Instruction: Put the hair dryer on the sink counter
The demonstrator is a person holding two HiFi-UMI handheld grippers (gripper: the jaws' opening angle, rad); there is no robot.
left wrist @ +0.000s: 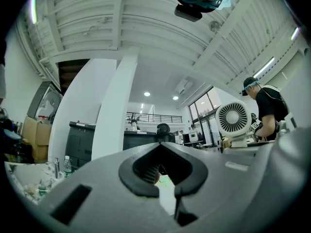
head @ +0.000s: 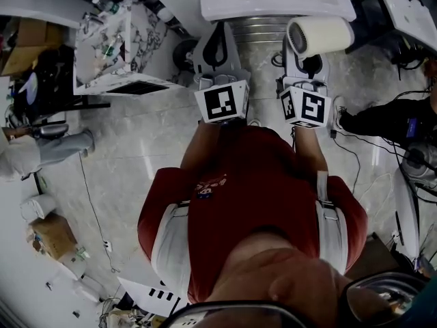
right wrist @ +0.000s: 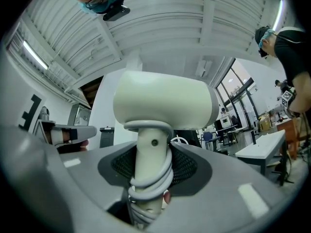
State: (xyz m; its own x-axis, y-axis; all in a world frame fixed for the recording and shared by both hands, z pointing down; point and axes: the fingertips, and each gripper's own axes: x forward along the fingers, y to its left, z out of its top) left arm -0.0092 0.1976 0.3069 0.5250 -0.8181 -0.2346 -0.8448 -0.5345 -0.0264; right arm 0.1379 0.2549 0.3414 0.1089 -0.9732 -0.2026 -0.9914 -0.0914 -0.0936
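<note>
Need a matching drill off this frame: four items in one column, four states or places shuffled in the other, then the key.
Items
1. hair dryer
2. cord
3. left gripper
4. sink counter

States or places
A. white, at the top edge of the head view, ahead of both grippers
B. jaws together, nothing between them
C. wound round the handle
D. cream, clamped by its handle in the right gripper

Pairs: 1-D, 2-C, 3-B, 4-A
</note>
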